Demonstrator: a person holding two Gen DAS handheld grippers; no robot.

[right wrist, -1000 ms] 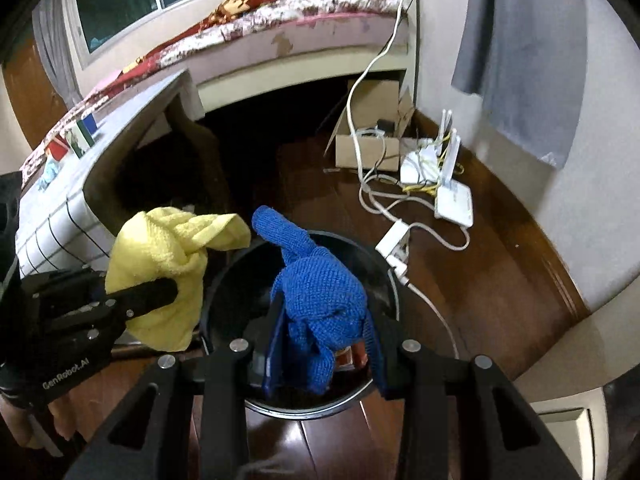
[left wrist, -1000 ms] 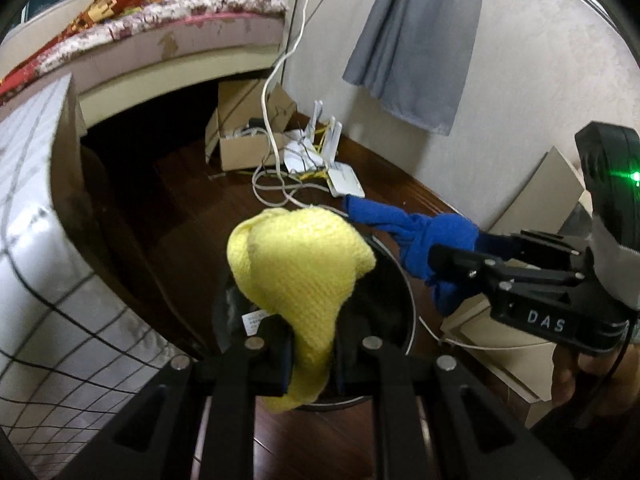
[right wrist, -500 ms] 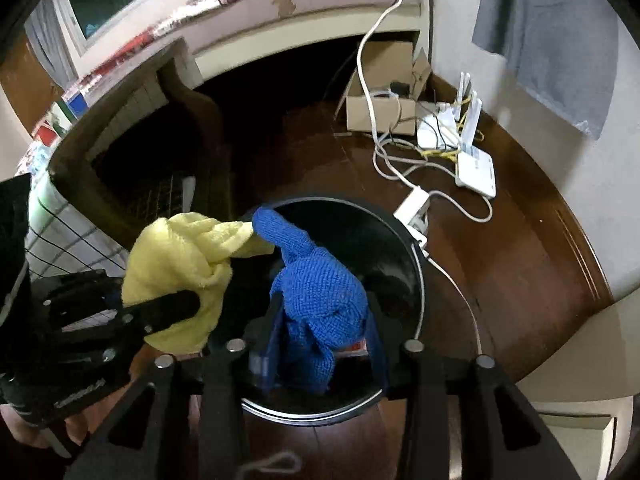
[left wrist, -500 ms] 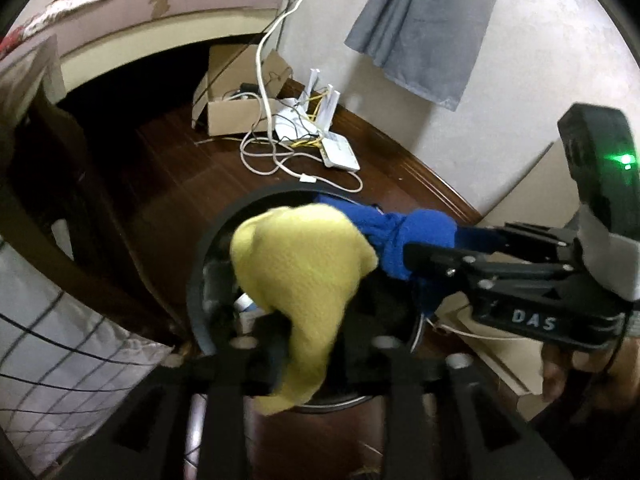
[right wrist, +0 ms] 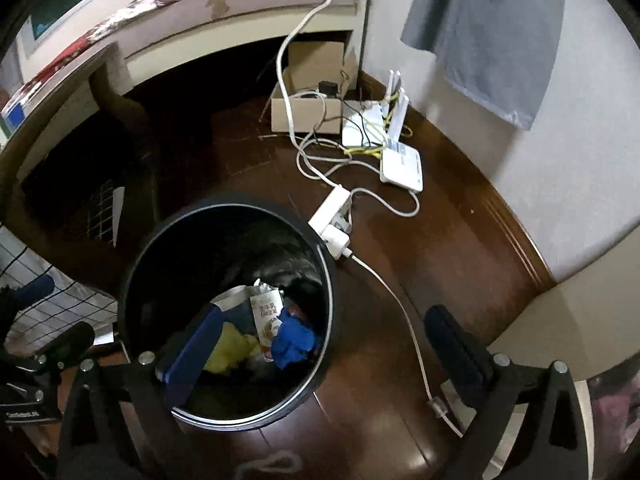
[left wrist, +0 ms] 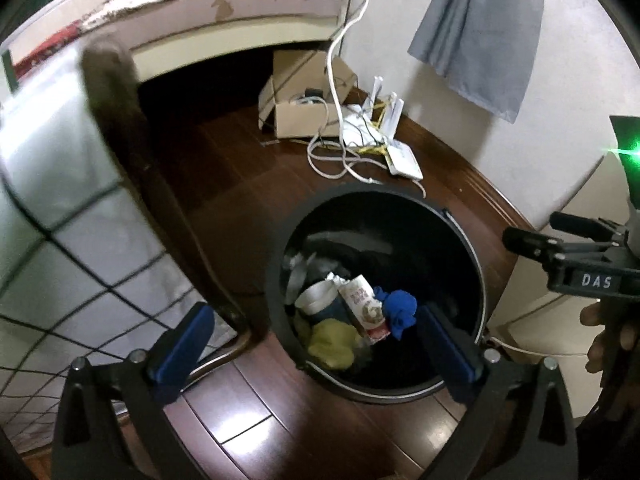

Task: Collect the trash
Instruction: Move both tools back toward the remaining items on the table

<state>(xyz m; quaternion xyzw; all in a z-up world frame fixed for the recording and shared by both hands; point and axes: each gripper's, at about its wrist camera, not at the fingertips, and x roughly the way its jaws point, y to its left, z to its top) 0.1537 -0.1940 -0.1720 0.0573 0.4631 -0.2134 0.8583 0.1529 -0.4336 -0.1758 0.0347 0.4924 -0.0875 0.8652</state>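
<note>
Carton point(left wrist: 366, 304) print too small; bin point(left wrist: 476, 264) bottom perhaps hides more.

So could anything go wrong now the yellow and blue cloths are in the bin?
Maybe. The white power strip and its cable lie right beside the bin, so a foot or gripper might snag them. Both the left gripper and right gripper hang open over the rim and could knock the bin.
</note>
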